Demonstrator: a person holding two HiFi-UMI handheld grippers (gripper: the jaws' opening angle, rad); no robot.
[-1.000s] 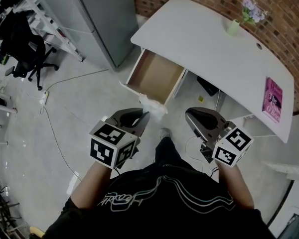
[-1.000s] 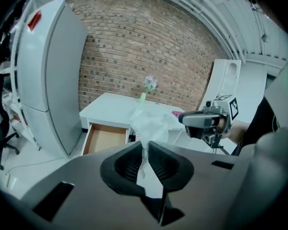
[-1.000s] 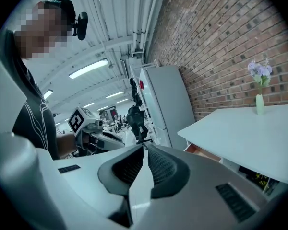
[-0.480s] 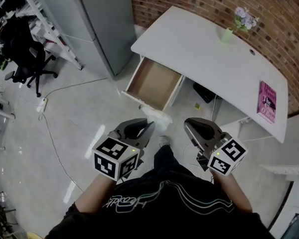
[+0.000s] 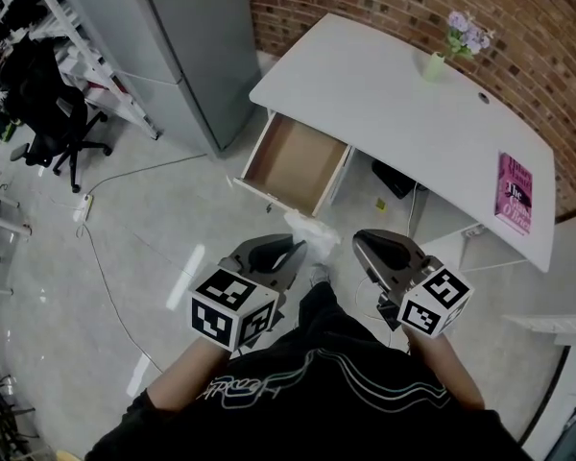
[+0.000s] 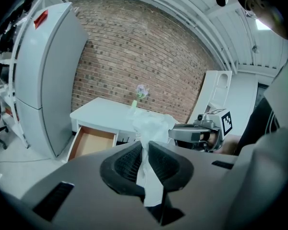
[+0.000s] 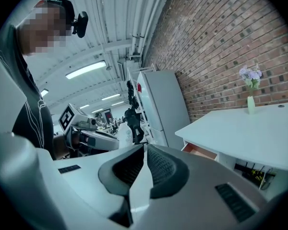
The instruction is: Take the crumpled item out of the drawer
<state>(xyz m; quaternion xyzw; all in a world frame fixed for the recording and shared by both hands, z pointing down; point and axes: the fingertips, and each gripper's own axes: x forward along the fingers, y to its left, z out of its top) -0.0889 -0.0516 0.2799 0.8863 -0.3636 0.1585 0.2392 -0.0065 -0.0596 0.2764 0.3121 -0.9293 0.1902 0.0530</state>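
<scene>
Cloth of a black top (image 5: 317, 392) filled the near edge of the head view, well short of the drawer (image 5: 293, 161). Just beyond it, the left tongs (image 5: 290, 251) were clamped narrow on the crumpled item (image 5: 307, 229). This white wad hung in the air outside the drawer, on the person's side of its open front and above the floor (image 5: 173, 219). In the left gripper view the pads (image 6: 129, 163) pinched only a thin tail of it, and the bulk puffed out past the tips. The right tongs (image 5: 361, 242), beside the left pair and equally clear of the drawer, were closed on nothing. Farther on, the drawer stood pulled out from the desk (image 5: 394, 94), its brown bottom bare. Behind the drawer on the desk top stood a vase of flowers (image 5: 433, 65), and well to the drawer's right lay a pink book (image 5: 516, 192).

By my reading the item was already out, and the risk lay in the hold. With so thin a fold between the pads, a quick swing could let the light wad slip free and drop to the floor in front of the drawer. The open drawer also jutted into the standing space, so a step forward might knock it.

Whether the wad was paper, tissue or thin plastic I could not tell. The drawer's front hid its near inner wall, and the book's title was too small to read.
</scene>
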